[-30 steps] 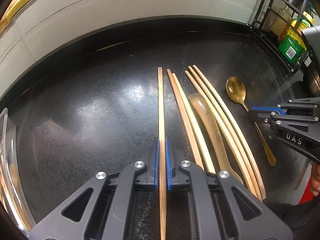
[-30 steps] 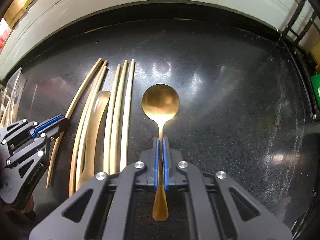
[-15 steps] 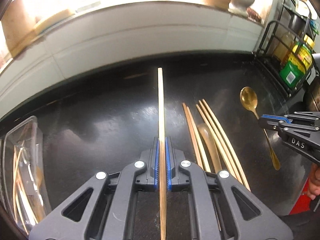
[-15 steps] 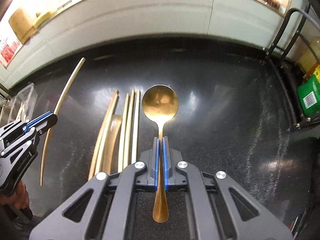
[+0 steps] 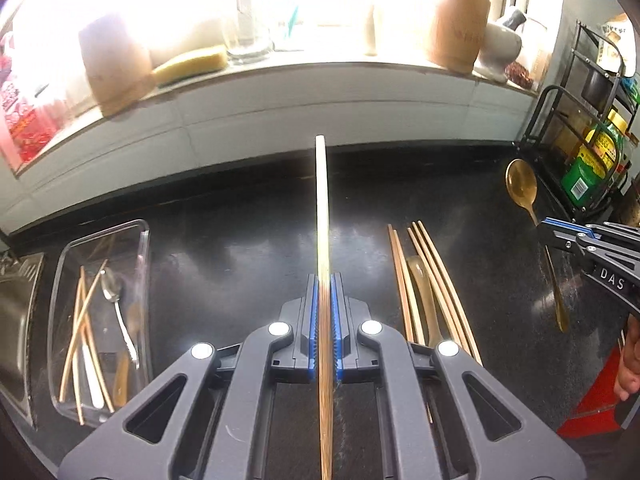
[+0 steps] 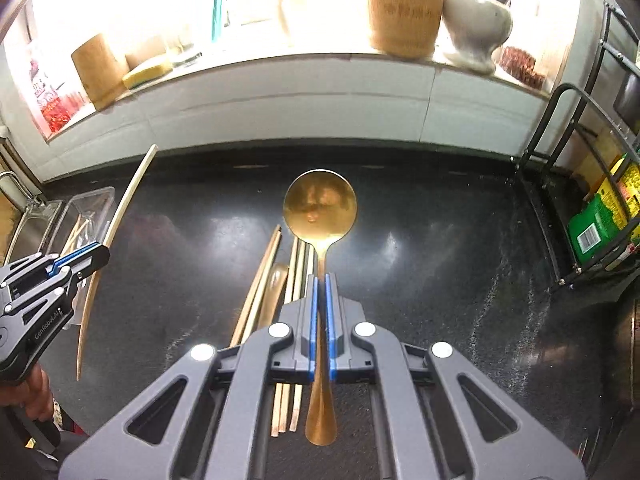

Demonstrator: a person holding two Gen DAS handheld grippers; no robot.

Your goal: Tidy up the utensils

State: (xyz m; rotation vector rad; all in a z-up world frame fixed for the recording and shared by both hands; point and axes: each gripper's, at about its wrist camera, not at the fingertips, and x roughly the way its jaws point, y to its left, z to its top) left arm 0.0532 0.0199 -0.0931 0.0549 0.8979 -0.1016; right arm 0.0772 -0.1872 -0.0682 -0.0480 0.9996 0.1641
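- Our left gripper [image 5: 324, 322] has its blue-padded fingers [image 5: 313, 332] clamped on 1 long pale wooden chopstick [image 5: 322, 216], gripped well back from the tip so most of the stick juts forward along the fingers.
- It is also in the right wrist view, where the chopstick [image 6: 120, 220] hangs clear of the black speckled surface [image 6: 440, 260], tilted.
- Our right gripper [image 6: 319, 328] has its fingers [image 6: 330, 320] pinched on the thin neck of the gold metal spoon [image 6: 320, 208], bowl forward and face up, handle end trailing under the gripper. A neck grip keeps the bowl from swinging.
- In the left wrist view the spoon [image 5: 521, 186] is airborne too, off to the right near the black wire rack [image 5: 576, 152].
- Left on the surface: a tidy row of wooden chopsticks [image 5: 436, 280] with 1 translucent amber spoon [image 5: 420, 284] lying among them, parallel, just beside our left gripper's line.
- Destination, by our reading: the clear plastic tray [image 5: 64, 264] at far left, which already holds several chopsticks and a silver spoon [image 5: 114, 292]. It sits beside the steel sink edge.
- Step, as we judge it: both items held in the air, carry to the tray not yet done. The chopstick is nearer to it; the spoon has to cross the whole surface.
- Risk: the long overhang of the chopstick could clip the tray wall; go in tip-low, along the tray's long axis.
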